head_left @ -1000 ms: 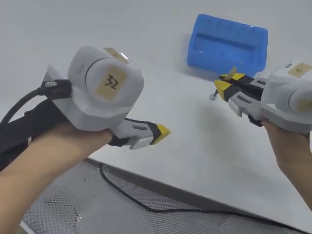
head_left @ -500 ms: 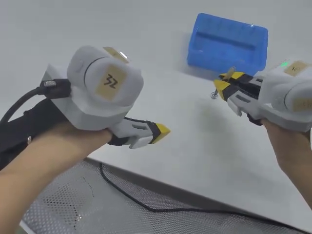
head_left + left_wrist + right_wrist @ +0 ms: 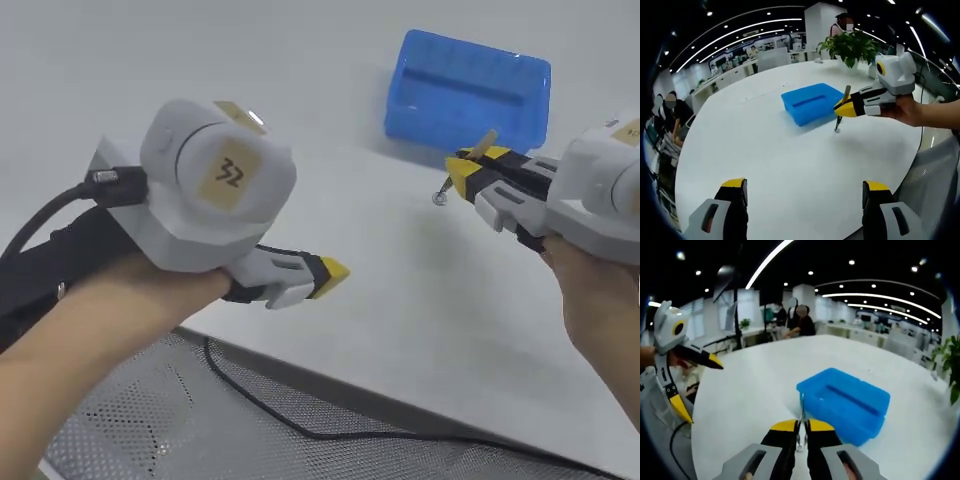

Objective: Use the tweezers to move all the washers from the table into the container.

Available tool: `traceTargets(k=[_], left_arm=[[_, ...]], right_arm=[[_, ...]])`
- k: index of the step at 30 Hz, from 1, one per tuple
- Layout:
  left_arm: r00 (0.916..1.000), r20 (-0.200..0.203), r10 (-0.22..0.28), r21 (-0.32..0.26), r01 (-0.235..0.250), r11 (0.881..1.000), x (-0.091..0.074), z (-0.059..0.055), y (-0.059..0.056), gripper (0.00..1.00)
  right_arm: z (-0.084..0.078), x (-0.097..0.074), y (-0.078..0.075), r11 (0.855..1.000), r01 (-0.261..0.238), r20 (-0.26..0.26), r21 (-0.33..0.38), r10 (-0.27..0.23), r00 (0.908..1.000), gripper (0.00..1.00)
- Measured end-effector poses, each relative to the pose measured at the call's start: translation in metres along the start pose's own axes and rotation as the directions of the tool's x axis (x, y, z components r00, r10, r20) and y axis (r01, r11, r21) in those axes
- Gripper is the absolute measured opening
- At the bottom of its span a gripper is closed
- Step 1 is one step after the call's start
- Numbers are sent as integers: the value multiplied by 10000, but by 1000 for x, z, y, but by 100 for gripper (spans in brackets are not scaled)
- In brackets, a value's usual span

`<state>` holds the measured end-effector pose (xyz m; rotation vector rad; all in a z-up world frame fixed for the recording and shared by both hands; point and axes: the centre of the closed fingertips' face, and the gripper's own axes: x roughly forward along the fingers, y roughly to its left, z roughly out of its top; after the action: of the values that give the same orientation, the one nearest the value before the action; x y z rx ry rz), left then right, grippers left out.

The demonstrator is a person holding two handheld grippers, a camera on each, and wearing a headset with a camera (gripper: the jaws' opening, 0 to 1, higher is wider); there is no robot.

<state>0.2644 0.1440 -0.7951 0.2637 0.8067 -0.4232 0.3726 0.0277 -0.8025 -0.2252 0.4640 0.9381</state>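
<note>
Left jaws: we're holding the left gripper low over the near-left part of the white table, with the jaws spread wide over bare tabletop and touching nothing.

Right jaws: we're squeezing the right gripper tight on the tweezers. The yellow tips are pressing together on them, and the tweezers are sticking out above and below the pinch.

Washer: one small washer is sitting right at the lower tip of the tweezers. We honestly can't tell if it's pinched or resting on the table.

Container: the blue container is lying at the far right of the table, just beyond the tweezers and apart from the washer.

Grippers: we're holding the two well apart, the left one nearer to us than the right.

Around: a black cable is trailing across the mesh surface below the near table edge. In the left gripper view, a potted plant is standing past the far edge of the table.
</note>
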Motion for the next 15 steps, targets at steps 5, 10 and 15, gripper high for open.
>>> traceTargets(k=[5,10,15], left_arm=[[10000,-46,-5,18,5,10000,0,-1,-2,97],[10000,-46,11,19,-11,10000,0,-1,-2,97],[10000,-50,2,17,-2,10000,0,-1,-2,97]], right_arm=[[0,-2,-1,9998,113,-40,-187,-113,9999,3],[0,-4,0,9994,89,-129,-348,-94,9999,3],[-2,-4,-1,9993,80,-230,-361,-89,9997,3]])
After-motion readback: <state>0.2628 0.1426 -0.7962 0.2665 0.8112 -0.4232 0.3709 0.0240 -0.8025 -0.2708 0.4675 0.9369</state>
